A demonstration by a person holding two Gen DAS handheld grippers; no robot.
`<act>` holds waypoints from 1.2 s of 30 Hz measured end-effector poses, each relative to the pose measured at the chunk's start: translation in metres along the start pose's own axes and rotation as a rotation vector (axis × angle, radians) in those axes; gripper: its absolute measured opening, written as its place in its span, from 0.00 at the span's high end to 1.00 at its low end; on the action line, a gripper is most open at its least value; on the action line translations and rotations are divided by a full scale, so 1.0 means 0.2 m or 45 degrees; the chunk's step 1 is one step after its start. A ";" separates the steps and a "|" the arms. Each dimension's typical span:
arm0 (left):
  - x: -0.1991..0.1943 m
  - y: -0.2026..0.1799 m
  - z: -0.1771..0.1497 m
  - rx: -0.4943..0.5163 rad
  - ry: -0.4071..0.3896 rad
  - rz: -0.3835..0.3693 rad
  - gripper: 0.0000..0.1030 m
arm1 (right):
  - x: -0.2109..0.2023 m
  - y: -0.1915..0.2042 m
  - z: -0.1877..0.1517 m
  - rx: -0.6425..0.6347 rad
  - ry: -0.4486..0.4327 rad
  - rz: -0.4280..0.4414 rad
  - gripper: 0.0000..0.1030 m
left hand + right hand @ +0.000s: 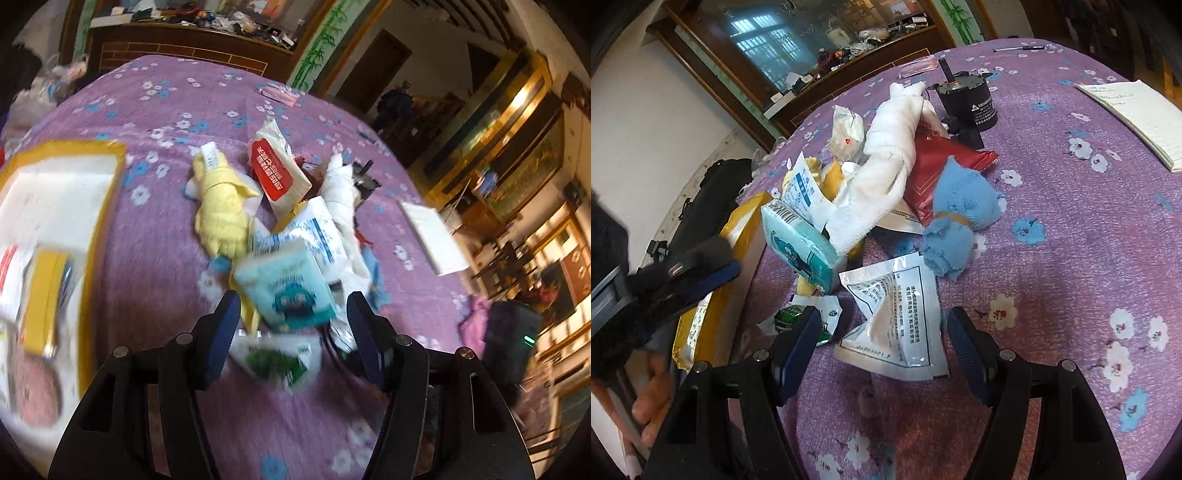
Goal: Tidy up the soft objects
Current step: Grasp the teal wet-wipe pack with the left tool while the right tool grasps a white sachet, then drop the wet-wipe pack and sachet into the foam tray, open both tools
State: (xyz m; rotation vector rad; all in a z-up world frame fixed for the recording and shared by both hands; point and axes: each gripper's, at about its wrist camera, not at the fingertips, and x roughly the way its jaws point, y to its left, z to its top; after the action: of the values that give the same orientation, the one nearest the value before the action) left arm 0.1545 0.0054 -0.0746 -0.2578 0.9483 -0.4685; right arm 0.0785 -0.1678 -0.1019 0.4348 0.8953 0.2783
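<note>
A heap of soft things lies on the purple floral cloth (166, 110). It holds a yellow towel (221, 206), a rolled white towel (886, 147), a blue towel (956, 225), a red packet (934, 166) and a teal tissue pack (284, 291). My left gripper (293, 314) is open, its tips either side of the teal pack's near end without pressing it. My right gripper (882, 325) is open over a crumpled white sachet (897, 317) that lies flat between its fingers. A small green and white packet (798, 317) sits by the right gripper's left finger.
A yellow-rimmed box (103, 206) with several items inside stands left of the heap. A black motor (967, 103) sits behind the white towel. A notepad (1137, 118) lies at the right, a pen (1019, 48) at the far edge. A person's hand (646, 406) shows low left.
</note>
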 end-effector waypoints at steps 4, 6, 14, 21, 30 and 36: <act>0.15 0.01 0.04 -0.013 0.043 0.035 0.42 | 0.01 0.03 -0.01 -0.047 -0.003 -0.026 0.32; 0.20 0.01 0.04 -0.015 0.081 0.064 0.42 | 0.02 0.06 -0.02 -0.099 -0.007 -0.073 0.35; 0.19 0.11 -0.01 -0.120 0.152 0.071 0.86 | -0.01 0.03 -0.01 -0.083 -0.014 -0.083 0.79; 0.00 0.16 -0.05 -0.196 0.055 -0.005 0.89 | -0.08 0.03 -0.04 -0.054 -0.038 -0.092 0.83; -0.45 0.26 -0.12 -0.254 -0.066 -0.058 0.89 | -0.28 0.24 -0.09 -0.137 -0.141 -0.001 0.83; -0.77 0.46 -0.16 -0.306 -0.200 0.025 0.89 | -0.27 0.51 -0.13 -0.273 -0.127 0.088 0.83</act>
State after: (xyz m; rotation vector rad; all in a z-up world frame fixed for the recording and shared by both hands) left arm 0.0769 0.1614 -0.0205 -0.4954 0.8522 -0.3111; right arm 0.0196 -0.0948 -0.0302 0.2783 0.7450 0.4084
